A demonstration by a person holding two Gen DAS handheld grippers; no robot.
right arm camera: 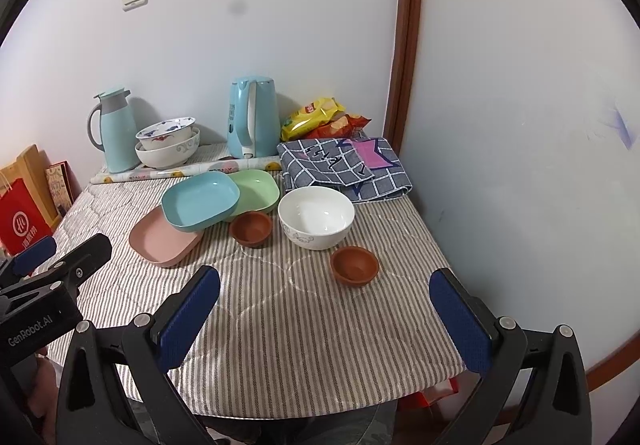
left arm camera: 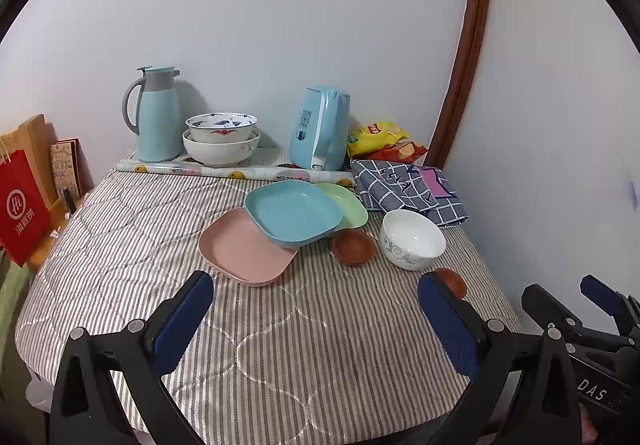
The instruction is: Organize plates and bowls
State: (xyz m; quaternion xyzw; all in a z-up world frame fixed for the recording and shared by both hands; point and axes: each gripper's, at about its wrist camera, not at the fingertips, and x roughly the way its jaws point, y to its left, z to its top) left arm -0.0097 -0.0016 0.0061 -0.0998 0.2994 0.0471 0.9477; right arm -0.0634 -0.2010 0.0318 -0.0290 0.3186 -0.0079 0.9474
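Note:
A blue plate (left arm camera: 294, 211) rests tilted across a pink plate (left arm camera: 244, 249) and a green plate (left arm camera: 352, 205) on the striped cloth. They also show in the right wrist view: blue plate (right arm camera: 200, 201), pink plate (right arm camera: 164, 237), green plate (right arm camera: 258, 191). A white bowl (right arm camera: 316, 217) stands to their right, with one small brown bowl (right arm camera: 251, 228) beside it and another (right arm camera: 354, 265) nearer. Two stacked patterned bowls (right arm camera: 168, 143) stand at the back. My left gripper (left arm camera: 316, 309) is open and empty, short of the plates. My right gripper (right arm camera: 326, 309) is open and empty, short of the near brown bowl.
A blue thermos jug (left arm camera: 156, 113) and a blue kettle (left arm camera: 320, 129) stand at the back by the wall. Snack bags (left arm camera: 380, 141) and a folded checked cloth (left arm camera: 408, 189) lie at the back right. A red bag (left arm camera: 22, 205) stands left of the table. The wall is close on the right.

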